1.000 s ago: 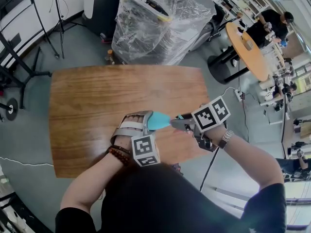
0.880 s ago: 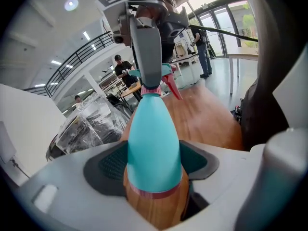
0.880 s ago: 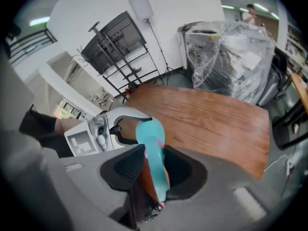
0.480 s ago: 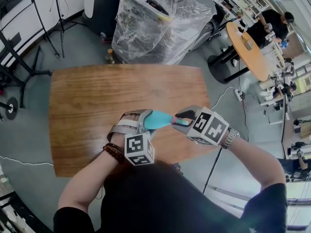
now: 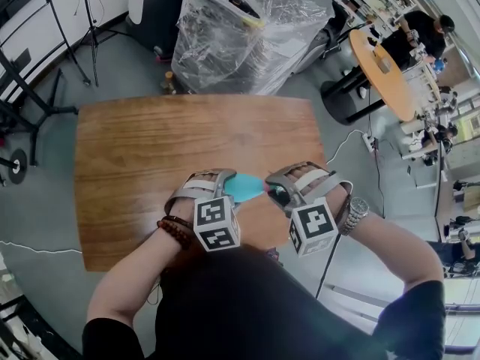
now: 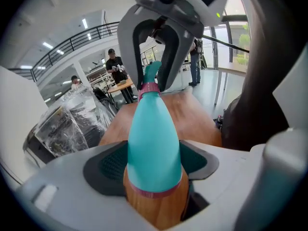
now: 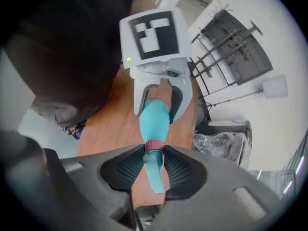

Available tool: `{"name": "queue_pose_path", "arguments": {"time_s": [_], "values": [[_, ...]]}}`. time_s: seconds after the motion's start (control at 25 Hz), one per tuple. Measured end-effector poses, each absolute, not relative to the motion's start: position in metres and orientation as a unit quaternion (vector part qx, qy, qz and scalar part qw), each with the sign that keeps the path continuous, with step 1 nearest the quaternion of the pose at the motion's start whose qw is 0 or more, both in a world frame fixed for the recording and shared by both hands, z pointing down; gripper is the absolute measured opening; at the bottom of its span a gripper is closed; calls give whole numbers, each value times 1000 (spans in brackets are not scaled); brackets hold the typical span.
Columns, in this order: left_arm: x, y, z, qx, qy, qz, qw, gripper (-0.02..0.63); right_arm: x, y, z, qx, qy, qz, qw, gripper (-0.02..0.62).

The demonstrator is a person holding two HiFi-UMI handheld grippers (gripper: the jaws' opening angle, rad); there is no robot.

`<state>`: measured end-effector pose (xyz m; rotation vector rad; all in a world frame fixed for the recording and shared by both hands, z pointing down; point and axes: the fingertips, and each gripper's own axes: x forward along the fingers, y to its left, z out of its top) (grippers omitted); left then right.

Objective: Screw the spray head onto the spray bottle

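Above the near edge of the wooden tabletop (image 5: 150,148), I've got the spray bottle (image 5: 241,187) held in the air, lying roughly level between both grippers. Left gripper (image 5: 225,188) is clamped around the wide lower body. Right gripper (image 5: 274,189) is pinched on the spray head (image 7: 155,172), right at its dark pink collar (image 7: 154,147). Head sits in line on the neck and I see no gap, so I judge threading is well started. What's left is final tightening, and no view confirms it's fully seated. Bottle is smooth matte teal plastic, a cone tapering to a thin neck, with a pink band low down. The section below that looks wood-toned. Head is a slim teal spout. Gripper pads are black textured rubber. Tabletop shows a clear brown grain.
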<state>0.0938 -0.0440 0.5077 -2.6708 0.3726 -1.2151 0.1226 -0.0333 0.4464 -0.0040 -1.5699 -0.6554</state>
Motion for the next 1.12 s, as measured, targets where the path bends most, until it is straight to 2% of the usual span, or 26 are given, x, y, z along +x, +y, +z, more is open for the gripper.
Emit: {"name": "queue_pose_path", "arguments": {"time_s": [0.12, 0.24, 0.32, 0.44, 0.6, 0.72, 0.84, 0.92, 1.12], "values": [[95, -39, 508, -907, 110, -401, 68, 360, 124, -28, 445, -37, -653, -358, 666, 120], [95, -39, 504, -914, 105, -386, 70, 360, 119, -29, 441, -50, -644, -416, 640, 120], [95, -39, 502, -911, 112, -386, 91, 359, 123, -29, 444, -42, -658, -387, 644, 118], [97, -40, 503, -898, 130, -398, 134, 356, 127, -29, 451, 17, -722, -206, 660, 120], [96, -46, 503, -884, 154, -404, 179, 354, 126, -37, 450, 109, -776, 75, 617, 121], [94, -49, 499, -878, 169, -400, 201, 354, 128, -46, 447, 178, -779, 254, 545, 123], [91, -54, 496, -874, 186, -398, 209, 353, 132, -57, 446, 249, -745, 444, 431, 123], [93, -55, 496, -874, 187, -399, 205, 354, 134, -60, 447, 272, -726, 497, 389, 123], [95, -55, 496, -890, 184, -384, 165, 354, 133, -64, 441, 272, -744, 476, 383, 134]]}}
